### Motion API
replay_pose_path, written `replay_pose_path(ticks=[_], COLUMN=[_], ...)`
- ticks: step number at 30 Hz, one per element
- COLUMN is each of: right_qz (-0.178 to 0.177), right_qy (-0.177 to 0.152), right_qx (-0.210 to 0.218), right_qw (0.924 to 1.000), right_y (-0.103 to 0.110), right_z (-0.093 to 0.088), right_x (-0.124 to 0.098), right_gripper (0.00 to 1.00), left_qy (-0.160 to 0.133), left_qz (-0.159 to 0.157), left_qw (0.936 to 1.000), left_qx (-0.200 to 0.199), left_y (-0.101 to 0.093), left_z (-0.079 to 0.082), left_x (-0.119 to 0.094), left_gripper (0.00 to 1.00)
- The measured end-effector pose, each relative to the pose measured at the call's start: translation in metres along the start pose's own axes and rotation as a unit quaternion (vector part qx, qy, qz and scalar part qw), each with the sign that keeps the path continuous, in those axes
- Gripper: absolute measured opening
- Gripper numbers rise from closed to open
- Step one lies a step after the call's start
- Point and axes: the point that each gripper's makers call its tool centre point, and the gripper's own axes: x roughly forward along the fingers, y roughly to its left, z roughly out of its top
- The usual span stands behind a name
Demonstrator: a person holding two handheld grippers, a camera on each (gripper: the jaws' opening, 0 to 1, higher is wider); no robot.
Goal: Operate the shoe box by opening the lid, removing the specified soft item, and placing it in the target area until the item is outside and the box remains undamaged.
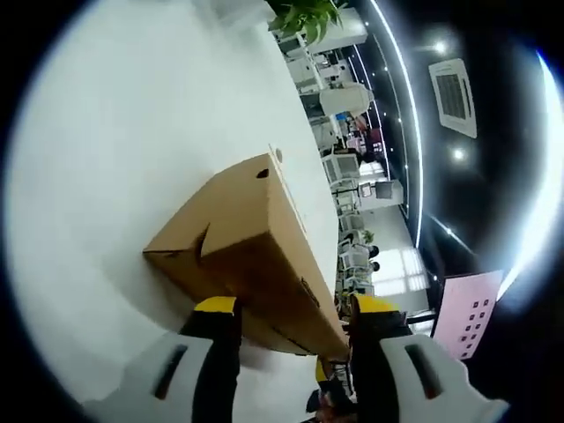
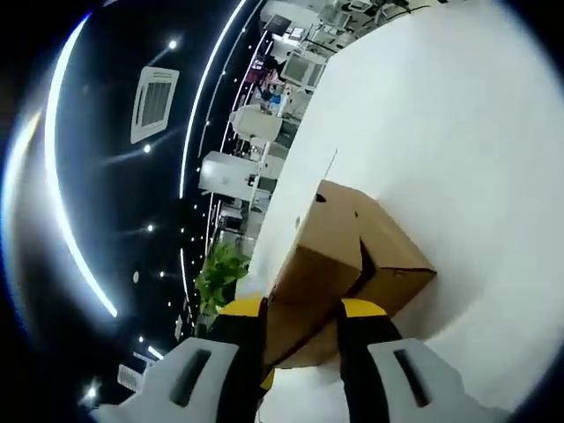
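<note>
A brown cardboard shoe box (image 1: 251, 220) with its lid down lies on a white table (image 1: 123, 132). Its near end runs in between the yellow-tipped jaws of my left gripper (image 1: 295, 306), which press on it from both sides. In the right gripper view the same shoe box (image 2: 352, 238) fills the gap of my right gripper (image 2: 302, 307), whose jaws clamp its near lower edge. A round hole marks one box face. The soft item is hidden inside.
The white table (image 2: 458, 132) spreads wide beyond the box. A leafy plant (image 1: 304, 16) stands past the table edge, also as the plant (image 2: 220, 273). Office desks (image 1: 348, 167) and a pink board (image 1: 467, 313) lie beyond.
</note>
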Motion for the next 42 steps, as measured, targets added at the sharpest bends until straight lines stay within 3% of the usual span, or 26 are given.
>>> replay_pose_path(ticks=[3,6,9,12,14,16,20,23,24,25,27,33,35,38,40,42], right_qz=[0.005,0.008,0.011,0.01,0.008,0.012,0.01,0.013,0.005,0.002,-0.009,-0.045,-0.076,-0.119,-0.126,-0.135], right_qy=[0.014,0.025,0.027,0.03,0.035,0.042,0.031,0.04,0.064,0.066,0.08,0.056,0.048,0.073,0.06,0.063], right_qx=[-0.04,-0.052,-0.077,-0.141,-0.179,-0.187,-0.186,-0.185,-0.208,-0.228,-0.287,-0.424,-0.436,-0.43,-0.446,-0.448], right_qw=[0.9991,0.9983,0.9966,0.9895,0.9832,0.9813,0.9821,0.9819,0.9761,0.9715,0.9546,0.9028,0.8957,0.892,0.8842,0.8816], right_y=[0.008,0.013,0.016,0.016,0.014,0.015,0.011,0.011,0.007,0.005,0.002,-0.007,-0.016,-0.033,-0.034,-0.036], right_z=[-0.004,-0.008,-0.011,-0.014,-0.016,-0.02,-0.016,-0.018,-0.024,-0.024,-0.027,-0.02,-0.017,-0.02,-0.015,-0.013], right_x=[0.003,0.006,0.005,0.004,0.004,0.002,0.0,-0.002,-0.005,-0.005,-0.008,-0.011,-0.016,-0.022,-0.023,-0.025], right_gripper=[0.41,0.45,0.47,0.59,0.66,0.64,0.66,0.75,0.78,0.79,0.8,0.83,0.86,0.88,0.84,0.77], left_qy=[0.002,-0.009,-0.007,-0.009,-0.017,-0.02,-0.015,-0.012,-0.011,-0.01,-0.01,-0.017,-0.017,-0.02,-0.02,-0.017], left_qz=[-0.006,-0.009,-0.012,-0.026,-0.049,-0.053,-0.061,-0.067,-0.071,-0.073,-0.078,-0.097,-0.095,-0.099,-0.102,-0.102], left_qw=[1.0,0.9986,0.9987,0.9991,0.9977,0.997,0.997,0.9969,0.9968,0.9968,0.9966,0.9951,0.9953,0.9949,0.9946,0.9946], left_qx=[0.002,-0.051,-0.049,-0.032,-0.045,-0.052,-0.046,-0.04,-0.035,-0.031,-0.023,-0.014,-0.008,-0.008,-0.009,-0.004], left_y=[-0.002,-0.001,-0.003,-0.013,-0.021,-0.022,-0.021,-0.023,-0.026,-0.028,-0.032,-0.045,-0.047,-0.05,-0.052,-0.054], left_z=[0.002,0.007,0.005,0.0,0.002,0.004,0.007,0.01,0.01,0.01,0.011,0.016,0.013,0.012,0.011,0.01], left_x=[0.0,0.001,0.0,-0.001,0.0,-0.001,-0.003,-0.004,-0.005,-0.005,-0.006,-0.004,-0.004,-0.004,-0.005,-0.005], left_gripper=[0.51,0.51,0.5,0.57,0.68,0.75,0.71,0.67,0.67,0.66,0.64,0.62,0.62,0.62,0.62,0.62])
